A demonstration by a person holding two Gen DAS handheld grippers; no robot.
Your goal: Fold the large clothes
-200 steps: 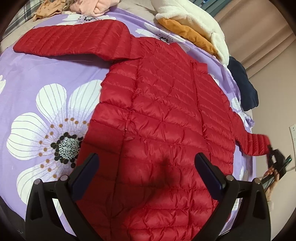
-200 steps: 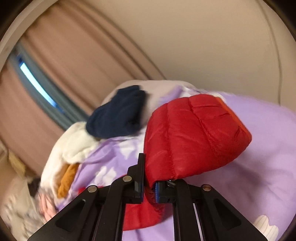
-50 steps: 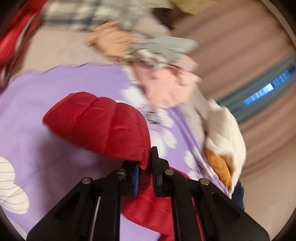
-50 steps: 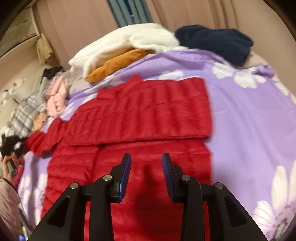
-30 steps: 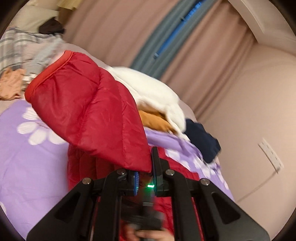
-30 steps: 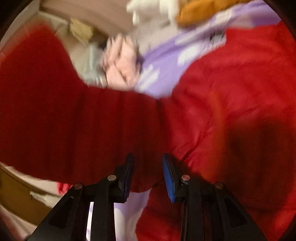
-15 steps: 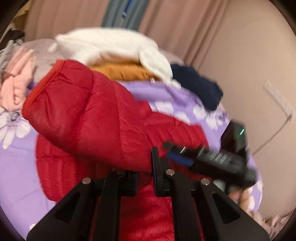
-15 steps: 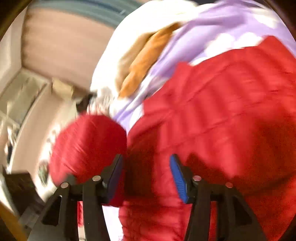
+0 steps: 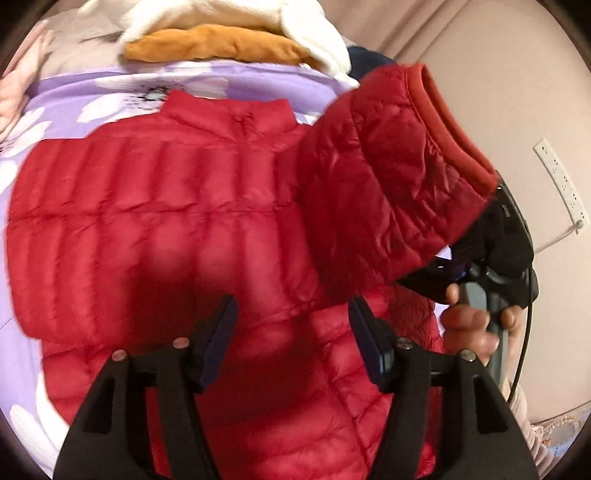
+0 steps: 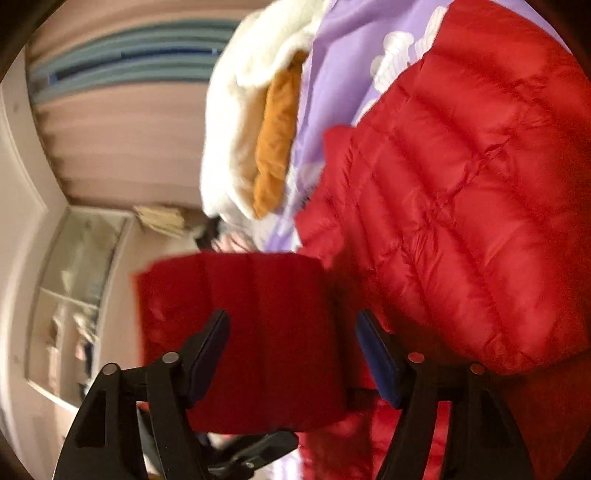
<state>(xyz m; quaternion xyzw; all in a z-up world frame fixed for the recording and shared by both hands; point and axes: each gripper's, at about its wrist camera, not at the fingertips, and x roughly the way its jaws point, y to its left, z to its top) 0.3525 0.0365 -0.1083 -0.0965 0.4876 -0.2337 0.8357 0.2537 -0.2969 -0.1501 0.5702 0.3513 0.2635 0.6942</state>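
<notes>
A red puffer jacket [image 9: 177, 214] lies on the purple flowered bedsheet [image 9: 110, 77], collar toward the far side, one sleeve folded across its chest. Its other sleeve [image 9: 391, 177] is up in the air at the right, cuff uppermost. My left gripper [image 9: 291, 332] hovers over the jacket's body; its jaws are opening and nothing is between them. In the right wrist view the sleeve end [image 10: 258, 325] sits between the opening jaws of my right gripper [image 10: 291, 347], and the pads do not press on it. A hand [image 9: 476, 325] holds the right tool beside the sleeve.
A white fleece [image 9: 229, 14] and an orange garment [image 9: 218, 46] are piled at the head of the bed, with a dark blue one [image 9: 365, 59] beside them. The wall with a power strip [image 9: 561, 181] is at the right. Shelves [image 10: 74, 288] stand past the bed.
My left gripper let go of the sleeve and dropped toward the jacket with its jaws spread. The sleeve now sits to the right, at the right gripper, whose jaws have widened around its end.
</notes>
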